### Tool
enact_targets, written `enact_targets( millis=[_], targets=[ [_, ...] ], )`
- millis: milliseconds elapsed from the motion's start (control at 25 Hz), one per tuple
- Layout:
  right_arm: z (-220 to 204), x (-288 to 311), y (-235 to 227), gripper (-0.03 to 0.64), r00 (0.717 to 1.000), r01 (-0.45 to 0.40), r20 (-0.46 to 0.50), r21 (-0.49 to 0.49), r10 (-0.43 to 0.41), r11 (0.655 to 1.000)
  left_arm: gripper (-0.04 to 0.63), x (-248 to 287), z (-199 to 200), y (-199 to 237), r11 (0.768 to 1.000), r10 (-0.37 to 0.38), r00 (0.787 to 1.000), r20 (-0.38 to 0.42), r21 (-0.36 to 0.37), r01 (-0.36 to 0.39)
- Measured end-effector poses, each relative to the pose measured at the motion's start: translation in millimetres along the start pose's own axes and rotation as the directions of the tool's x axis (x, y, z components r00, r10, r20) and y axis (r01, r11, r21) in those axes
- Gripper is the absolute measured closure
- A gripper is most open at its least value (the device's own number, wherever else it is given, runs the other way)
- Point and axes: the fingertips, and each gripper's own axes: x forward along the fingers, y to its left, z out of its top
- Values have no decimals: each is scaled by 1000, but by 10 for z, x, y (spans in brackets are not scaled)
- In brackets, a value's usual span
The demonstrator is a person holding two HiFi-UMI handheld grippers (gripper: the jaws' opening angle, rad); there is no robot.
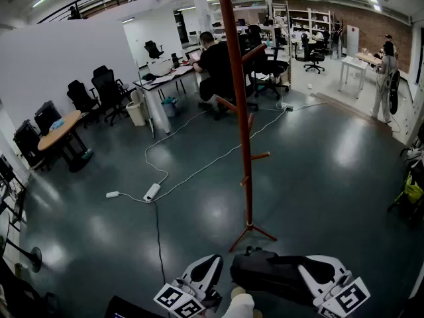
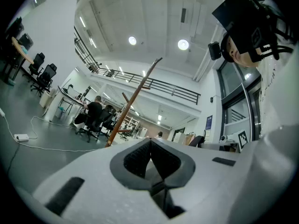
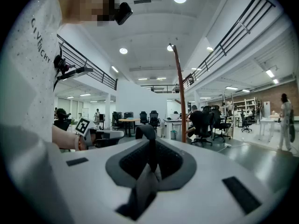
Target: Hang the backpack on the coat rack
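Right tongs (image 3: 149, 158) pinch a strap (image 3: 148, 141) of the backpack (image 1: 268, 273), left tongs (image 2: 150, 158) beside it closed empty, and the coat rack (image 1: 238, 111) ahead looks bare, so hanging is yet to do.

Coat rack (image 1: 239, 111): tall red-brown pole with short pegs, standing up straight ahead.
Backpack (image 1: 265, 275): black, low down, near the rack's feet.
Right gripper (image 1: 308, 270): tip touching the backpack.
Left gripper (image 1: 211, 267): just beside the backpack.
Floor (image 1: 318, 177): dark and shiny, white cable (image 1: 199, 171) lying across.
Seated person (image 1: 215, 65): at a desk, far behind the rack.
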Motion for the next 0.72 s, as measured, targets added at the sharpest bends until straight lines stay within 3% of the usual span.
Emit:
enact_targets(
  millis=[320,720],
  targets=[
    [-104,670,-572,574,1000,-11,-23,-6,11,1000,586,750,-47,656,1000,-11,1000,7,1,11],
    [-39,1544,-996,574,995,-66,-74,4,66,998,586,1578,185,1298,999,-32,999,20,-33,33]
  ],
)
